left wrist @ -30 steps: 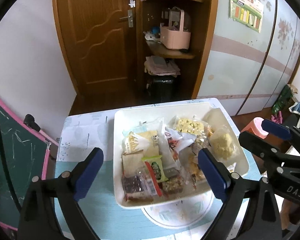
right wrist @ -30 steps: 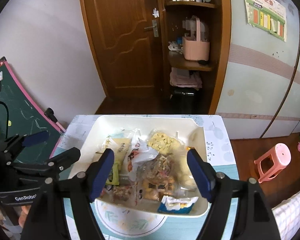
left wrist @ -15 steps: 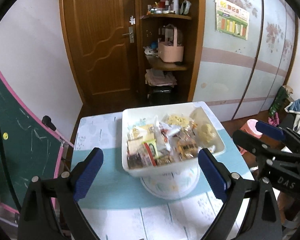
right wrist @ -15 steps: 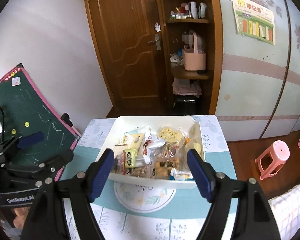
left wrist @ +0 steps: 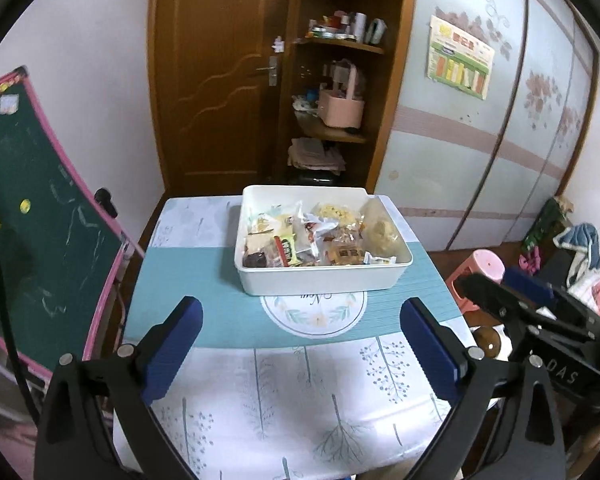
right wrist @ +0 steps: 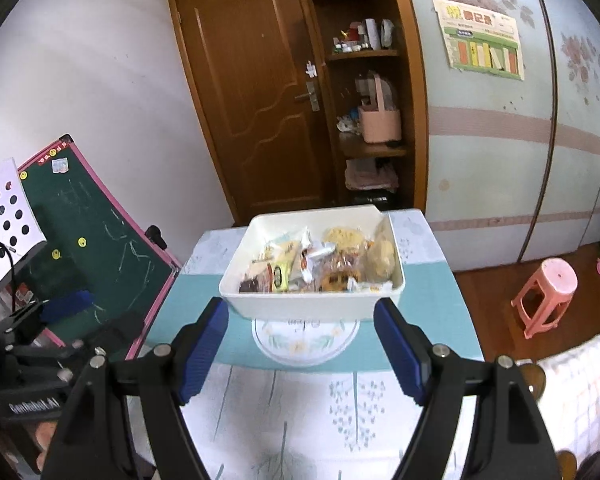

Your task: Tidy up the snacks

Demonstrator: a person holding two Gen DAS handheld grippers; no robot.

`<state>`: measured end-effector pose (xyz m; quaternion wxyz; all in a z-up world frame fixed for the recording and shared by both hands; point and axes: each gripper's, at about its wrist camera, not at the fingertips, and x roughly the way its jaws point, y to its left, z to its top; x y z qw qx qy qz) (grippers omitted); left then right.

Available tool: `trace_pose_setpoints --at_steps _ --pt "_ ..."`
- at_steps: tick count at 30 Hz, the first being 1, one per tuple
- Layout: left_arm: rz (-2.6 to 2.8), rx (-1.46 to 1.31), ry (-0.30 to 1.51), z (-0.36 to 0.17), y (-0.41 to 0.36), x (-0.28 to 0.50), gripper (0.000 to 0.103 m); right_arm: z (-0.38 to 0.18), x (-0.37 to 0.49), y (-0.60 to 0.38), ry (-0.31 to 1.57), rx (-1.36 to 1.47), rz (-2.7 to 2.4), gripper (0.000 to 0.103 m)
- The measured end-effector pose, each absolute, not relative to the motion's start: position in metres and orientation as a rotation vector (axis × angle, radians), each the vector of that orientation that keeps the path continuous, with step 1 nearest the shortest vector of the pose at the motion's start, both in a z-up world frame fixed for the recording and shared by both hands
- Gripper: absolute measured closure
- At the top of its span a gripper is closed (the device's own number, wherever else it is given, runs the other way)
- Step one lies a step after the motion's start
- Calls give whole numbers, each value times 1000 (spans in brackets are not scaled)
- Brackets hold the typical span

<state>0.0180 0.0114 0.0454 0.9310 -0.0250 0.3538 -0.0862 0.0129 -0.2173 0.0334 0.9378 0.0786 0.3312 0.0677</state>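
A white plastic bin full of several wrapped snacks stands on the far half of a small table. My left gripper is open and empty, well short of the bin over the near half of the table. My right gripper is open and empty, also pulled back from the bin, its fingertips level with the bin's near wall. The right gripper shows at the right edge of the left wrist view. The left gripper shows at the left edge of the right wrist view.
The table has a teal and white printed cloth. A green chalkboard with a pink frame leans at the left. A pink stool stands on the floor at the right. A wooden door and shelves stand behind.
Both grippers have pulled back and up from just over the bin. The bin now looks smaller and farther away. Both stay open and empty.
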Motion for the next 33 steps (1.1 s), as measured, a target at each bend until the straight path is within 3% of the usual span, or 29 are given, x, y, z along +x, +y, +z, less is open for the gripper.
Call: trace_pose_setpoints --at_steps 17,33 --pt "22 -35 798 18 28 -18 0 26 -36 -209 695 141 80 27" --pt "65 -23 836 9 29 -2 0 16 -34 -202 711 96 52 27"
